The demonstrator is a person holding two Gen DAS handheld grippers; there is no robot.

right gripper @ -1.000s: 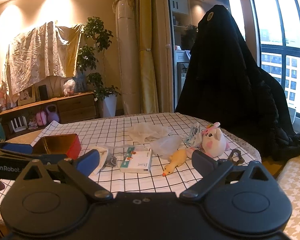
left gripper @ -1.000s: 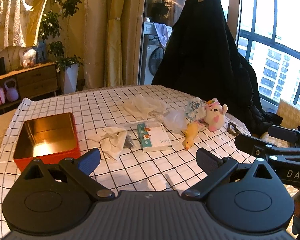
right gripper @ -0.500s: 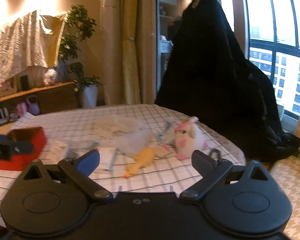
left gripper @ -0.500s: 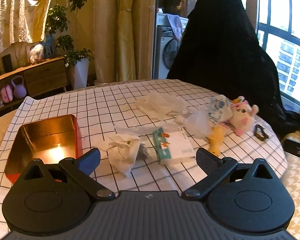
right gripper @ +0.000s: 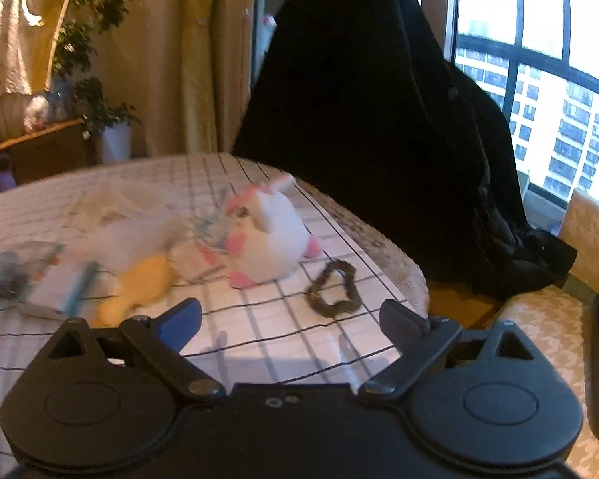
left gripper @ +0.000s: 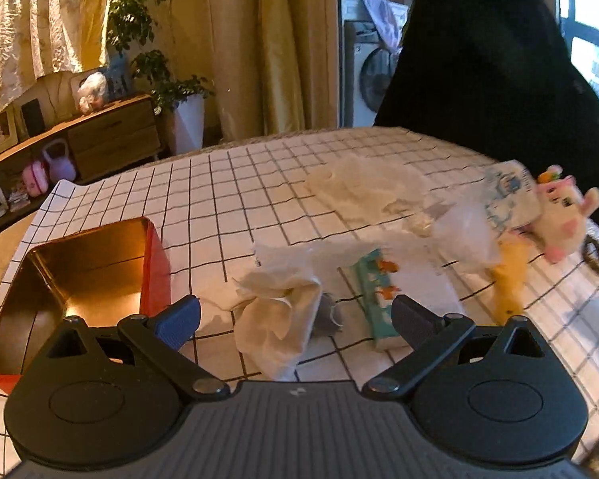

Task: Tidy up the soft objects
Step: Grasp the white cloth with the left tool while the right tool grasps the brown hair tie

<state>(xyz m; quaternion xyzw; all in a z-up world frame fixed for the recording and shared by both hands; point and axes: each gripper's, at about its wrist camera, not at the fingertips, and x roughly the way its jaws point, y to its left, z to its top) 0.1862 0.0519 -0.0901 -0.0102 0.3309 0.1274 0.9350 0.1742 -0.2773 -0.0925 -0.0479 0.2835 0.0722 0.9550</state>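
Claws on both sides hang spread wide above the counter (left gripper: 227,183), neither holding anything. Just ahead of the left claw (left gripper: 295,317), between its fingers, lies a crumpled white cloth (left gripper: 277,307), with a tissue pack (left gripper: 383,287) beside the right finger and a small grey item touching the cloth (too small to tell what it is). An open red tin (left gripper: 76,275) sits to the left of that claw. Far to its right lie a yellow toy (left gripper: 509,275) and a white plush animal (left gripper: 561,219). Ahead of the right claw (right gripper: 289,317) rests a dark hair tie (right gripper: 333,289); the plush animal (right gripper: 271,239) lies beyond it, slightly left, and the yellow toy (right gripper: 139,283) further left, blurred.
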